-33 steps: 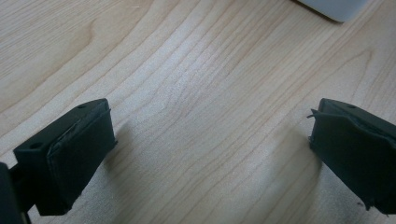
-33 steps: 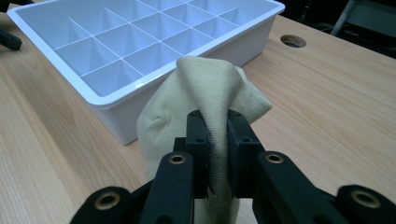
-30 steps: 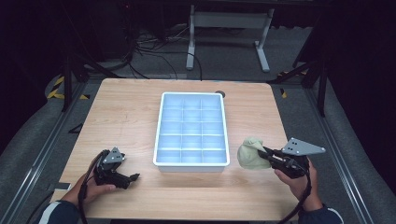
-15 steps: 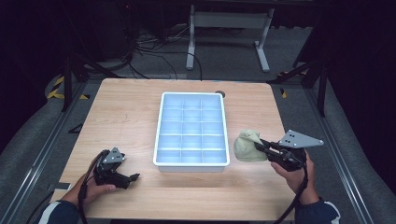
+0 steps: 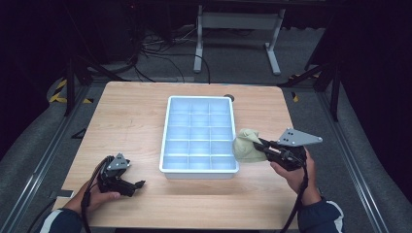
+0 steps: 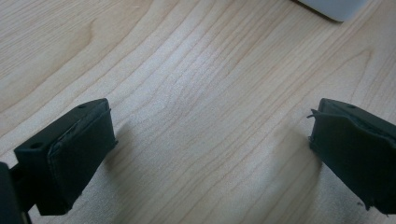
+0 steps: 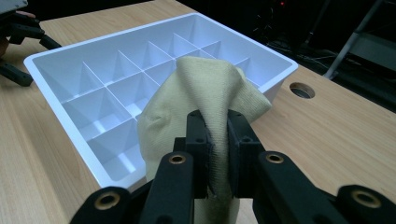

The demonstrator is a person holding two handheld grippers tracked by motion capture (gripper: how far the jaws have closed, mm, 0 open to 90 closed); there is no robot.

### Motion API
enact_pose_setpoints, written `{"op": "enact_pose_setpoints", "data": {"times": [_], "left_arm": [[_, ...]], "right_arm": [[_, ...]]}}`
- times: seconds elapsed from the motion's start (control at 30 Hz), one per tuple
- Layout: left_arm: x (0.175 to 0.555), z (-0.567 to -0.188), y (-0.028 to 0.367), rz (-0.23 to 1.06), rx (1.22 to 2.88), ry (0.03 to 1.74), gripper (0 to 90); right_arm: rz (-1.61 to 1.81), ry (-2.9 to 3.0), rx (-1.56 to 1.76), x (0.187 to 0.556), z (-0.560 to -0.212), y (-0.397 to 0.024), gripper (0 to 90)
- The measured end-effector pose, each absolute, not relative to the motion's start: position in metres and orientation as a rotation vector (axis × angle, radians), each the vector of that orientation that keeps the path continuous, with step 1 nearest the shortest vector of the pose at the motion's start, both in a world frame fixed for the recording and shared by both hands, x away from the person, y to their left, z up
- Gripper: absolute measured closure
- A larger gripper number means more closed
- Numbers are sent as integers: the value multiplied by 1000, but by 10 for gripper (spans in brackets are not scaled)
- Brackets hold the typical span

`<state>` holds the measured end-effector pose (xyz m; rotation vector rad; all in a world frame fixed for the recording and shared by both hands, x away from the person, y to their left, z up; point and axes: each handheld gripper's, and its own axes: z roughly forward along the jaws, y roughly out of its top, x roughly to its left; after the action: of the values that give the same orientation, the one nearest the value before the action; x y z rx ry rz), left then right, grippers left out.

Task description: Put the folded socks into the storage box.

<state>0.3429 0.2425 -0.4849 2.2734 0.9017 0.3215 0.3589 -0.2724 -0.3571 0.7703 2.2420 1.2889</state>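
Observation:
A pale yellow-green sock (image 5: 247, 144) hangs bunched from my right gripper (image 5: 262, 146), just off the right rim of a white compartment tray (image 5: 165, 145). The right gripper view has the two black jaws pinched on a fold of the sock (image 7: 205, 98), with the divided tray (image 7: 51, 58) behind it. My left gripper (image 5: 133, 184) rests low at the table's front left, held in a hand. Its pads (image 6: 70, 154) stand wide apart over bare wood, with nothing between them.
The wooden table (image 5: 126, 111) has a round cable hole (image 5: 228, 98) behind the tray. A metal stand (image 5: 238, 29) and cables lie on the dark floor beyond the far edge. The tray's corner (image 6: 334, 7) peeks into the left gripper view.
My right gripper has lifted the sock and carried it left, from the table beside the tray up against the tray's right rim. The left gripper has stayed put.

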Motion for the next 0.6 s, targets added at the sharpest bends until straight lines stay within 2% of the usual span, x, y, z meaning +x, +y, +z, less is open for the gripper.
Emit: {"op": "enact_pose_setpoints", "data": {"times": [0.6], "left_arm": [[343,-485,243,322,2274,900,2]], "right_arm": [[1290,2255,732,374,-352,-244,812]]}}
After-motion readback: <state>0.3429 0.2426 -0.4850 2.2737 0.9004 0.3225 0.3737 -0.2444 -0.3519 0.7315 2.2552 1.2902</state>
